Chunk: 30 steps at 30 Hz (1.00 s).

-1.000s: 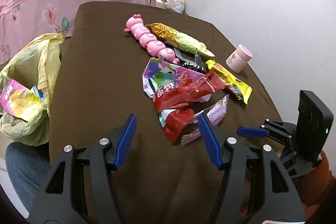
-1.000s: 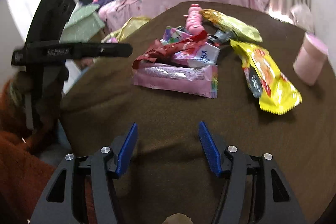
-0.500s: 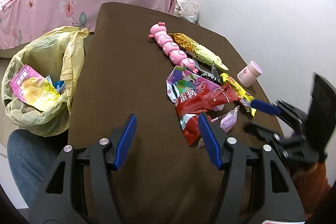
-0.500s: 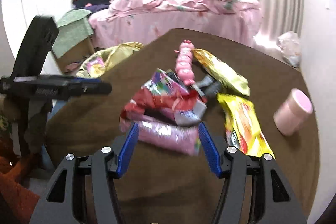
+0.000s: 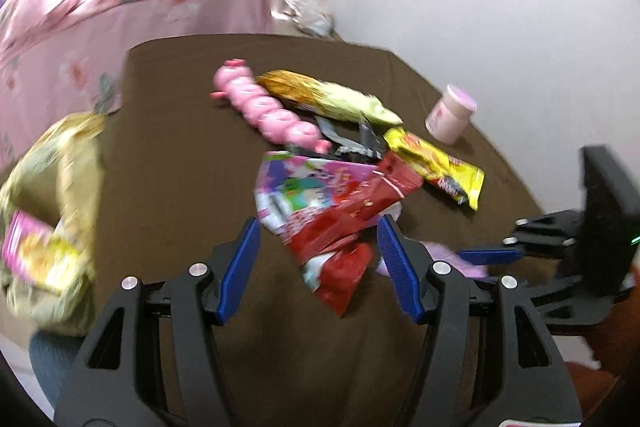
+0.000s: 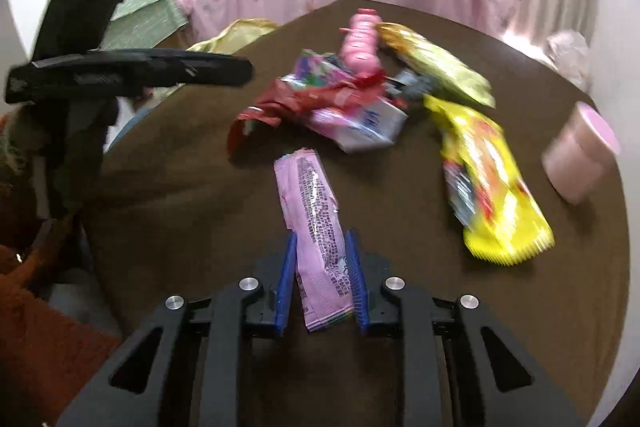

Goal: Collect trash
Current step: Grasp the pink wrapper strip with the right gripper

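Since the earlier frame the pink wrapper has left the wrapper pile and now stands lengthwise between the blue pads of the right gripper, whose jaws are closing on its near end; both pads appear to press the foil, so the grasp is judged made.

The brown table serves as landmark. Off its left edge hangs the yellow trash bag, mouth open and already holding wrappers; this position presumably allows a short carry from table to bag.

On the table centre lies the remaining pile: the red wrapper over the multicoloured packet, with the yellow packet and the green-gold packet toward the table's far right. The pink caterpillar toy and pink cup are judged not trash.

The left gripper is released, its jaws standing wide and empty just short of the red wrapper, plausibly framing it as the next pickup.
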Tool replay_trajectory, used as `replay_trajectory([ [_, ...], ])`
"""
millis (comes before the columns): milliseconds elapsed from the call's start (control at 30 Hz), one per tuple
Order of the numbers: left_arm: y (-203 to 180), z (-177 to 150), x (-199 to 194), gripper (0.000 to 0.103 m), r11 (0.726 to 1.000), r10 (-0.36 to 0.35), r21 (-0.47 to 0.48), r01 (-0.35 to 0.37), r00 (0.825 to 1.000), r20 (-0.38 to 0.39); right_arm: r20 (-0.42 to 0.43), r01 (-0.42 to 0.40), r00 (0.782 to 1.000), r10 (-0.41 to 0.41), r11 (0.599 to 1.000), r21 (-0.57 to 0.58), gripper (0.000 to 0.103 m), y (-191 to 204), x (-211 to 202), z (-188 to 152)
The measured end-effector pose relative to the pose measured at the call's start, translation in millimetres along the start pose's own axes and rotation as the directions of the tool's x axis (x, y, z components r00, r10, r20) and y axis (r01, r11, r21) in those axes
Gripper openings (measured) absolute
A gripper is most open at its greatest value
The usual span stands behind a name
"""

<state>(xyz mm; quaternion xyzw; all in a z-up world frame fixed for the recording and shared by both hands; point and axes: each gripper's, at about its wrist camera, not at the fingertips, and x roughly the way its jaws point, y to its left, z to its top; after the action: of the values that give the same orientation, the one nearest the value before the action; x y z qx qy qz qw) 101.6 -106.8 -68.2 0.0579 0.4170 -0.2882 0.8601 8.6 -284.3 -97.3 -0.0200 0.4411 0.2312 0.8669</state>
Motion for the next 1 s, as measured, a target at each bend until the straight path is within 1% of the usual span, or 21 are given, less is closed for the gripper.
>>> replay_trajectory([
  [33,-6.5,2.4,11.7,0.056,0.999,0.026,0.023,-0.025,0.999,-0.022,-0.002,0.014,1.0,-0.014,1.0,0.021,0.022,-2.8,-2.7,-3.1],
  [67,-8.9,2.6,18.0,0.046,0.999,0.037,0.027,-0.036,0.999,-0.034,0.003,0.041,0.999,-0.041,0.998,0.044,0.022,-5.9,-8.1,-9.1],
  [100,-10.9,1.8,24.7,0.043,0.999,0.039,0.021,-0.038,0.998,-0.05,0.007,0.054,0.998,-0.055,0.997,0.058,0.022,-9.1,-9.7,-11.0],
  [167,-13.9,-1.7,25.1,0.041,1.0,0.029,0.004,-0.029,0.999,-0.039,0.029,0.069,0.997,-0.073,0.992,0.108,0.023,-16.7,-17.8,-19.0],
  [200,-14.2,-3.5,23.9,0.041,1.0,0.015,-0.001,-0.015,0.999,-0.042,0.046,0.058,0.997,-0.065,0.989,0.135,0.024,-21.7,-21.7,-22.0],
  [233,-14.0,-6.4,20.6,0.04,1.0,0.004,-0.011,-0.005,0.999,-0.043,0.066,0.036,0.997,-0.048,0.986,0.164,0.027,-25.7,-24.9,-24.4],
  [267,-13.4,-8.5,18.1,0.038,1.0,0.007,-0.017,-0.007,0.999,-0.043,0.084,0.022,0.996,-0.038,0.983,0.183,0.033,-27.6,-25.5,-25.3],
  [300,-12.4,-11.2,14.0,0.038,1.0,0.016,-0.025,-0.017,0.999,-0.043,0.096,0.017,0.995,-0.036,0.981,0.192,0.036,-28.1,-26.2,-24.8],
  [333,-11.2,-13.1,10.7,0.037,0.999,0.029,-0.035,-0.031,0.999,-0.041,0.113,0.014,0.993,-0.037,0.981,0.195,0.044,-27.3,-27.2,-25.3],
  [400,-5.4,-18.7,0.0,0.035,0.995,0.067,-0.067,-0.069,0.997,-0.036,0.119,0.01,0.992,-0.031,0.985,0.172,0.044,-21.4,-24.9,-23.7],
  [500,6.4,-25.1,-14.0,0.035,0.985,0.115,-0.128,-0.117,0.993,-0.025,0.085,0.046,0.995,-0.055,0.993,0.11,0.044,-8.7,-18.8,-19.0],
  [567,12.6,-27.0,-21.6,0.036,0.982,0.107,-0.157,-0.107,0.994,-0.015,0.065,0.07,0.995,-0.073,0.996,0.052,0.044,1.7,-15.7,-15.6],
  [600,14.5,-28.0,-24.8,0.037,0.982,0.088,-0.165,-0.089,0.996,-0.015,0.057,0.074,0.995,-0.076,0.997,0.036,0.044,4.5,-14.8,-16.1],
  [633,14.9,-28.9,-26.9,0.042,0.984,0.07,-0.165,-0.072,0.997,-0.017,0.051,0.078,0.996,-0.079,0.997,0.029,0.044,6.0,-14.4,-17.2],
  [667,14.2,-30.7,-29.1,0.046,0.986,0.037,-0.159,-0.04,0.999,-0.024,0.044,0.081,0.996,-0.082,0.996,0.026,0.044,7.9,-14.3,-17.8],
  [733,8.7,-33.8,-32.5,0.048,0.991,-0.025,-0.136,0.02,0.999,-0.033,0.04,0.078,0.996,-0.08,0.996,0.031,0.044,9.1,-16.5,-20.0],
  [767,4.0,-35.9,-35.1,0.049,0.992,-0.066,-0.108,0.061,0.997,-0.038,0.043,0.079,0.996,-0.081,0.996,0.035,0.044,9.1,-18.8,-20.8],
  [833,-1.3,-36.4,-38.9,0.05,0.993,-0.085,-0.08,0.083,0.996,-0.028,0.055,0.082,0.995,-0.085,0.995,0.048,0.044,6.7,-24.7,-22.2],
  [867,-3.0,-35.6,-40.8,0.051,0.995,-0.076,-0.066,0.075,0.997,-0.015,0.059,0.083,0.994,-0.087,0.995,0.056,0.044,5.5,-26.5,-22.8],
  [900,-3.1,-33.8,-41.1,0.051,0.997,-0.052,-0.058,0.051,0.999,-0.005,0.062,0.085,0.994,-0.089,0.994,0.068,0.044,3.6,-27.9,-23.2],
  [1000,1.9,-27.4,-33.8,0.052,0.998,0.01,-0.058,-0.01,1.0,0.008,0.066,0.078,0.994,-0.085,0.992,0.098,0.044,-1.2,-29.2,-25.6],
])
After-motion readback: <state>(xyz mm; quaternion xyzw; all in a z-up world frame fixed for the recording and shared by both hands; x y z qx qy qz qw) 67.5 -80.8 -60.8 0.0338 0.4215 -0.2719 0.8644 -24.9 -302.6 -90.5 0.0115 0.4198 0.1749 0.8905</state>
